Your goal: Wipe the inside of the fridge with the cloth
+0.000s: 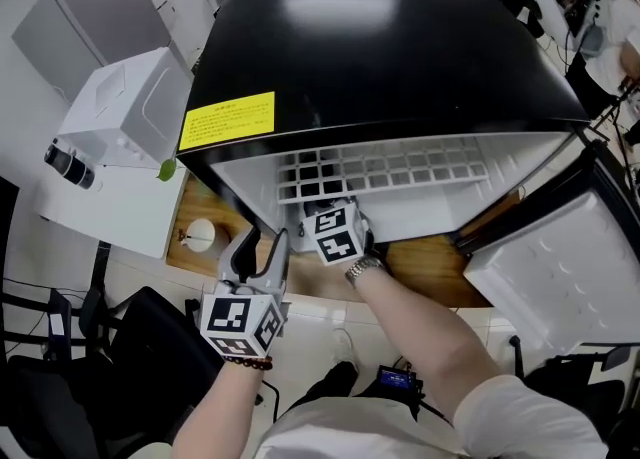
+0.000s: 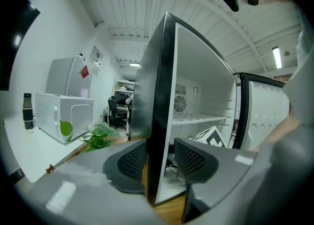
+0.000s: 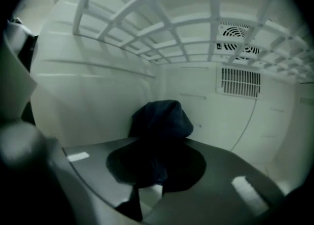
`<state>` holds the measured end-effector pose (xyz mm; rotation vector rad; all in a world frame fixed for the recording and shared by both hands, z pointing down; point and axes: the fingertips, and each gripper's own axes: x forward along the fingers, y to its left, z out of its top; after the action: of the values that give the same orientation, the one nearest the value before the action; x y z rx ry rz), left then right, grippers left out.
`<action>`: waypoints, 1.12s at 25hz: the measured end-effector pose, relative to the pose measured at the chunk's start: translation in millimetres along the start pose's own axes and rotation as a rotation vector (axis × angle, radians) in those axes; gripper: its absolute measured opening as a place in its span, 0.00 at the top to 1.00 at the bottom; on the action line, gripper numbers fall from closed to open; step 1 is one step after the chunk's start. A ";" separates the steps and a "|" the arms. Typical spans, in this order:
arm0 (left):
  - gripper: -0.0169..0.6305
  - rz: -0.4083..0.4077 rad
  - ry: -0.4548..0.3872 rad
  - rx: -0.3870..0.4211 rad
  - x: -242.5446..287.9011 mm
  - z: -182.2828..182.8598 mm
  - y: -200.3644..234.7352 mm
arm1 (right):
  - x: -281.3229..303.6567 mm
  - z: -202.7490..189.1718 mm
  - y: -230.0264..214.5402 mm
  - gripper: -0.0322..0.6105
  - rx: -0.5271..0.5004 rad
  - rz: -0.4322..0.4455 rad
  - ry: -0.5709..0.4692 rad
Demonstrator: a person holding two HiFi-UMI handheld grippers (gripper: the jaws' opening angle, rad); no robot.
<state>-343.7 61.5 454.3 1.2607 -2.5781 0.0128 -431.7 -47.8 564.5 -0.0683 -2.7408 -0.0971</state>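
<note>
As things stand: right gripper (image 3: 156, 162) is pinched tight on the dark blue cloth (image 3: 162, 121), deep inside the fridge (image 1: 380, 47) under the white shelf grid (image 3: 162, 28), near the rear left corner;
left gripper (image 2: 160, 158): jaws clamp the front edge of the fridge's left wall, bracing it, as it seems;
wiping well: press the bunched cloth flat to the surface; work in overlapping strokes, back to front; keep the brace firm; mind the grid above;
writing: yellow label (image 1: 227, 119) on the fridge top, print too small to read; cubes carry square markers only
</note>
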 end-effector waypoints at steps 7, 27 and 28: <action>0.71 -0.003 -0.001 0.003 -0.1 0.7 0.1 | 17.7 -14.0 10.2 0.84 -0.052 0.009 0.063; 0.71 0.006 -0.011 -0.004 -1.0 0.0 1.5 | -5.6 -43.7 -55.9 0.84 -0.066 -0.140 0.158; 0.71 0.007 -0.011 -0.004 -1.0 -0.1 1.5 | -7.8 -44.9 -60.1 0.84 -0.066 -0.146 0.160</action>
<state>-344.3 63.2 454.3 1.2538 -2.5905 0.0015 -410.9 -111.5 599.2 0.1169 -2.5795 -0.2234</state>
